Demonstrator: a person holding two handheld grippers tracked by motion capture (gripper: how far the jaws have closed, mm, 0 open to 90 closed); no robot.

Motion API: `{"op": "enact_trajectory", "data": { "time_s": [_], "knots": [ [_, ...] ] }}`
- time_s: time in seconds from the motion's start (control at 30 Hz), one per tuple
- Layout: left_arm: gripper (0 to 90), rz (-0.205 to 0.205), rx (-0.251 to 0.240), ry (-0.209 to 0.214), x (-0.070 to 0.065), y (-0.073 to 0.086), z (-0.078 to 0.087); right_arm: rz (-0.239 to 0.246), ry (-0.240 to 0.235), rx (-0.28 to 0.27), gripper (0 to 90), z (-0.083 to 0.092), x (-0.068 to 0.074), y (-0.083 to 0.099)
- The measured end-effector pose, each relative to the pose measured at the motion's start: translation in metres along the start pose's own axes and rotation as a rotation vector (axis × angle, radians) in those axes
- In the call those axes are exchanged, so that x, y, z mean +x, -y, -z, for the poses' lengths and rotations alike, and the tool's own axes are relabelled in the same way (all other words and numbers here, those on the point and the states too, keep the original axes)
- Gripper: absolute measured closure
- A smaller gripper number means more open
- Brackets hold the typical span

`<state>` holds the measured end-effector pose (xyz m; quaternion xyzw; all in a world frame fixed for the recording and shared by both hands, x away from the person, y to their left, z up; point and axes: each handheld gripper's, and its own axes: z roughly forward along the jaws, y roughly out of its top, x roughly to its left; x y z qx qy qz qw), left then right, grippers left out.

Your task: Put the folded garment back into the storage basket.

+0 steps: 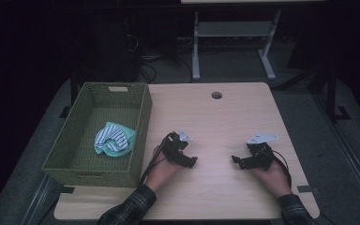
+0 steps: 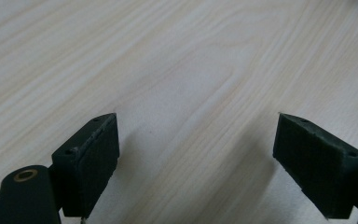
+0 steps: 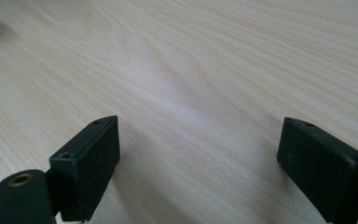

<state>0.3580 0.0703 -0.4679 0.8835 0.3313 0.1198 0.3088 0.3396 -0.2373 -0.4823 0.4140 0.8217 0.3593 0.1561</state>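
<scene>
Both claws rest low on the bare tabletop (image 1: 225, 117), apart and facing each other. The left claw (image 1: 193, 161) is released, jaws wide with nothing between them; likewise the right claw (image 1: 235, 160). The striped cloth (image 1: 113, 138) lies bunched inside the green basket (image 1: 140, 124), which stands at the tabletop's left edge. The work appears finished, hands parked.

Person's plaid sleeves (image 1: 130, 208) cut off by bottom edge of high view. Striped white-and-teal cloth bundle (image 1: 114, 138) in green woven basket (image 1: 140, 126): too small to tell item type. Basket's near inner wall hidden behind own rim. Left gripper (image 2: 196, 140): right jaw clipped by frame edge in left gripper view. Right gripper (image 3: 198, 149): same in right gripper view. Dark room beyond light wooden table (image 1: 225, 117) too dim to read.
</scene>
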Motion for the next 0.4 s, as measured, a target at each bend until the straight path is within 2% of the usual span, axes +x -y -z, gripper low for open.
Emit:
{"op": "enact_trajectory", "data": {
  "time_s": [0.4],
  "knots": [
    [13.5,-0.013,-0.02,0.006,0.0003,0.005,0.0016,0.0,0.0,0.0,12.5,0.0,0.0,0.0]
  ]
}}
